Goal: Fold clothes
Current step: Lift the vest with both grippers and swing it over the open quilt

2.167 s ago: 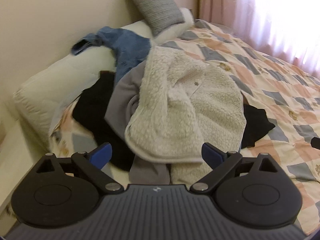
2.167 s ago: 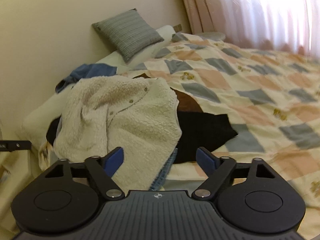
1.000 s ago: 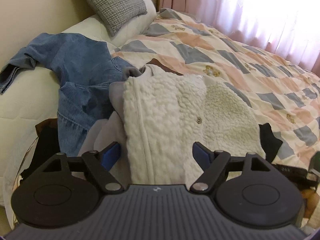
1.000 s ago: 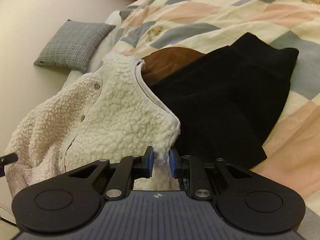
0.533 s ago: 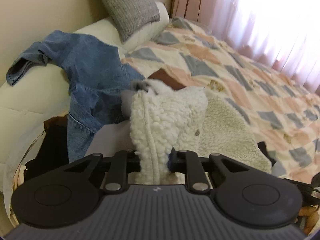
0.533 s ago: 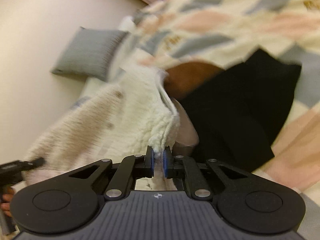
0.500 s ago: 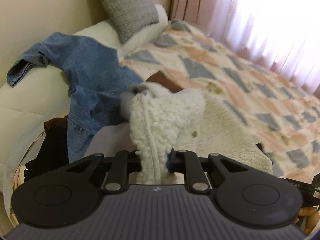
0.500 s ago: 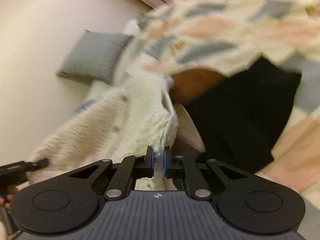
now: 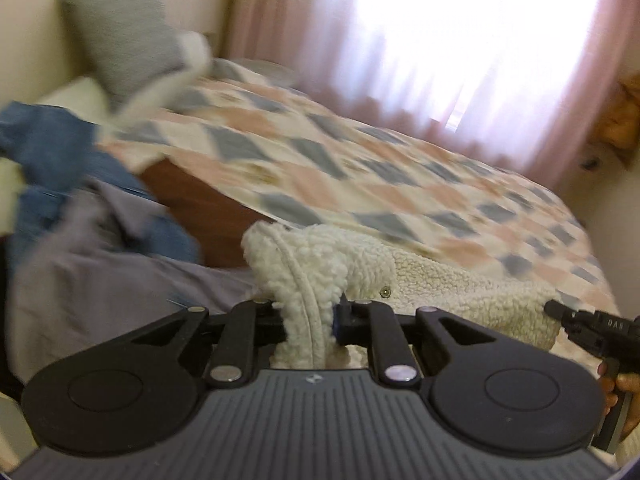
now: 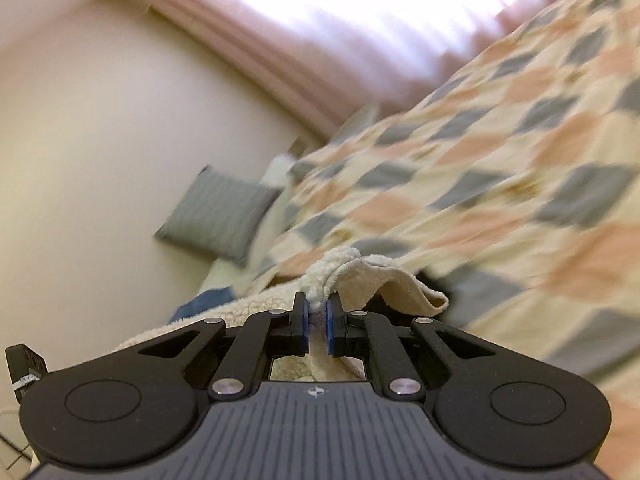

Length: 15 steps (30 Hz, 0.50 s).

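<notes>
My left gripper point(image 9: 310, 322) pinches the fleece jacket point(image 9: 440, 288); my right gripper point(image 10: 317, 320) clamps its edge; it stretches sideways between them above the quilt point(image 9: 360, 184); no legible labels.

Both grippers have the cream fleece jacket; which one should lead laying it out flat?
Probably right gripper: it pinches the cream fleece jacket nearest bare patchwork quilt. Left gripper sits beside the clothes pile.
</notes>
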Motion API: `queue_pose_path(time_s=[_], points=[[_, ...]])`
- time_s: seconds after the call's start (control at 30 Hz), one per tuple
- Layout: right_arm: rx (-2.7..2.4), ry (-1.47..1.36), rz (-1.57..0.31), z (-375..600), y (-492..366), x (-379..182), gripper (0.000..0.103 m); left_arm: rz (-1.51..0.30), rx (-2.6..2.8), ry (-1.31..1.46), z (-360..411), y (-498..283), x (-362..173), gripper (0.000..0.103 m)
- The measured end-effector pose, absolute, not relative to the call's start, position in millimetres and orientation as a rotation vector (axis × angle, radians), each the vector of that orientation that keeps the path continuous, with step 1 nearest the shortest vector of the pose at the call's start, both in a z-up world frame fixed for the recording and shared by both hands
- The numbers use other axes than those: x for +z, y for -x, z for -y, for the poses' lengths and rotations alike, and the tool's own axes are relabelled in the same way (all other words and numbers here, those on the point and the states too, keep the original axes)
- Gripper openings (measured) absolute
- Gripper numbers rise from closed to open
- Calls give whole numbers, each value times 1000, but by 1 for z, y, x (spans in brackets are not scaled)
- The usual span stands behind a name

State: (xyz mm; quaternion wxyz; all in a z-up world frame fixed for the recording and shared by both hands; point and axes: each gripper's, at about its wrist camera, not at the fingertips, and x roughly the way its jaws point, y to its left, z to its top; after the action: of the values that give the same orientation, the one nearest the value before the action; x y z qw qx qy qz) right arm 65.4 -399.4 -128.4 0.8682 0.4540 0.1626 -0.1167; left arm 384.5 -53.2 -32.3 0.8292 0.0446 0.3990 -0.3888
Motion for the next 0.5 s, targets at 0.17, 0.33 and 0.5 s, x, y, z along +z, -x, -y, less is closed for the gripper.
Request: queue_pose_path(time_s=[0.17, 0.33, 0.5], points=[[-402, -898, -329, 435, 53, -98, 9, -923, -952, -64, 120, -311, -51, 14], [-542, -868, -365, 460, 161, -82, 10, -968, -1013, -78, 166, -240, -76, 18], [-719, -896, -548, 474, 248, -121, 43, -1094, -929, -135, 164, -189, -150, 50]])
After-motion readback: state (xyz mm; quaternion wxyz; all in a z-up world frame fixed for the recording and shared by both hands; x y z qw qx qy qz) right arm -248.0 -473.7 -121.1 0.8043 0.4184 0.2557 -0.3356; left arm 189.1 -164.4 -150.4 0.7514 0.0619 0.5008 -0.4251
